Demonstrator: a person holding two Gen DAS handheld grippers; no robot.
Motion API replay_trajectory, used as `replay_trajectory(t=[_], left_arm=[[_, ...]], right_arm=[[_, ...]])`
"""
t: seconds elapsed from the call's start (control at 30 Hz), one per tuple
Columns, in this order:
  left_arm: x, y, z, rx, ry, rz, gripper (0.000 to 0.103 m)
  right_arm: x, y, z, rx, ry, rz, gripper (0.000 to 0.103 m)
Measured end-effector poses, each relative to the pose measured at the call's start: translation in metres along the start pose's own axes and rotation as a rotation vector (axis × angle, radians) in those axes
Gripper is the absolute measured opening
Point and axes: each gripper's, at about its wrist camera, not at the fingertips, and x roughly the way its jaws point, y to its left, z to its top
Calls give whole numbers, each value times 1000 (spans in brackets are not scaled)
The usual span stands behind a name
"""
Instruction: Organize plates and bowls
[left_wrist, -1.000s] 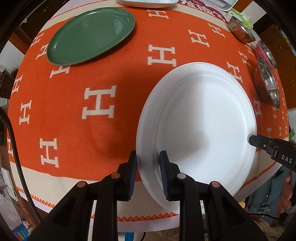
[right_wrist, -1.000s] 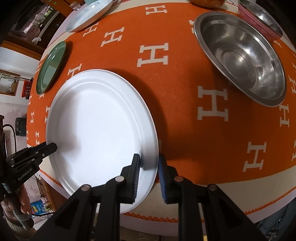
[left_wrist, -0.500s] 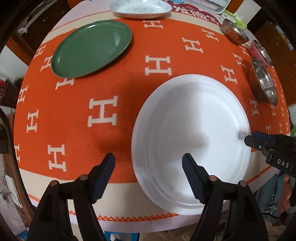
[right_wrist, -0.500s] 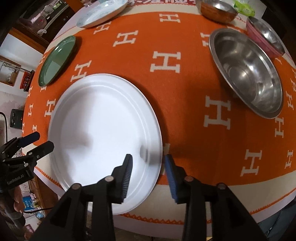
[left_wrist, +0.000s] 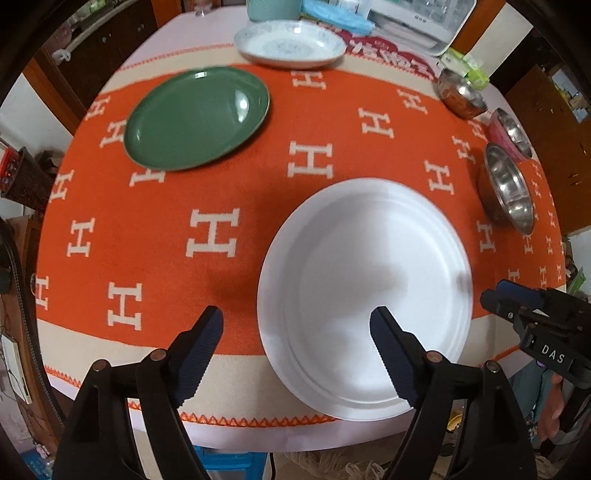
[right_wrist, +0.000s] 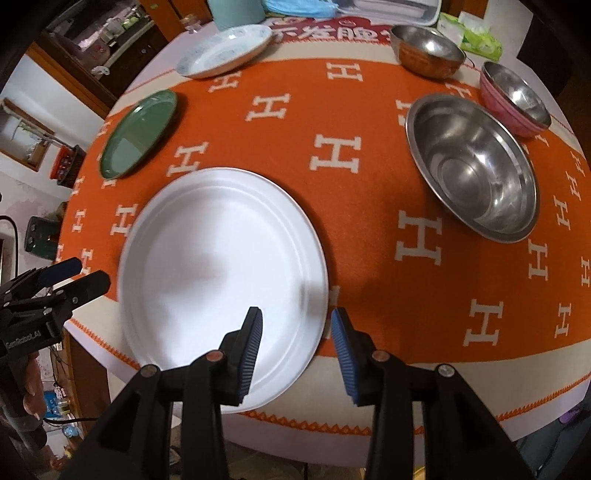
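- White plate (left_wrist: 364, 291) lies flat at the near edge of the table (left_wrist: 236, 421), on the orange cloth (left_wrist: 258, 184) patterned with white H letters; its near rim juts a little past the cloth's zigzag border.
- Left gripper (left_wrist: 295, 325) hangs above the plate's left rim with its jaws opening wide; one blue pad sits over the cloth, the other over the plate's inside, and neither presses on the plate.
- Right gripper (right_wrist: 295, 325) hangs over the plate's right rim, jaws parted to a moderate gap, one pad over the plate and one over the cloth; nothing is gripped.
- Each gripper shows at the edge of the other's view, on opposite sides of the plate, with part of a hand below it.
- Green plate (left_wrist: 195, 118) rests farther back on the left, well apart from the white one.
- Patterned pale dish (left_wrist: 290, 44) sits at the far edge, just beyond the green plate.
- Large steel bowl (right_wrist: 471, 166) stands to the right of the white plate, apart from it.
- Pink bowl with a steel lining (right_wrist: 515, 98) stands just behind the large bowl, very close to it.
- Copper-toned steel bowl (right_wrist: 426, 50) stands farther back on the cloth's pale border.
- Beyond the dishes are a teal container (right_wrist: 236, 13), blue packaging and a white rack; details there are unclear.
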Motion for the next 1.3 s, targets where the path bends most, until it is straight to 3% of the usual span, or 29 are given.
replay_trajectory(t=[0.47, 0.6, 0.8, 1.1, 1.3], left_arm=[[-72, -48, -12, -31, -164, -2, 81], [-79, -62, -18, -31, -184, 11, 81], [-81, -72, -25, -50, -200, 27, 81], [-88, -59, -13, -48, -226, 87, 81], [-104, -16, 17, -49, -290, 139, 81]], right_arm=[[-62, 9, 12, -104, -135, 109, 39], [-64, 6, 12, -131, -122, 86, 45], [-63, 3, 7, -181, -144, 64, 46], [-73, 11, 19, -216, -199, 80, 46], [-79, 20, 44, -150, -229, 84, 45]])
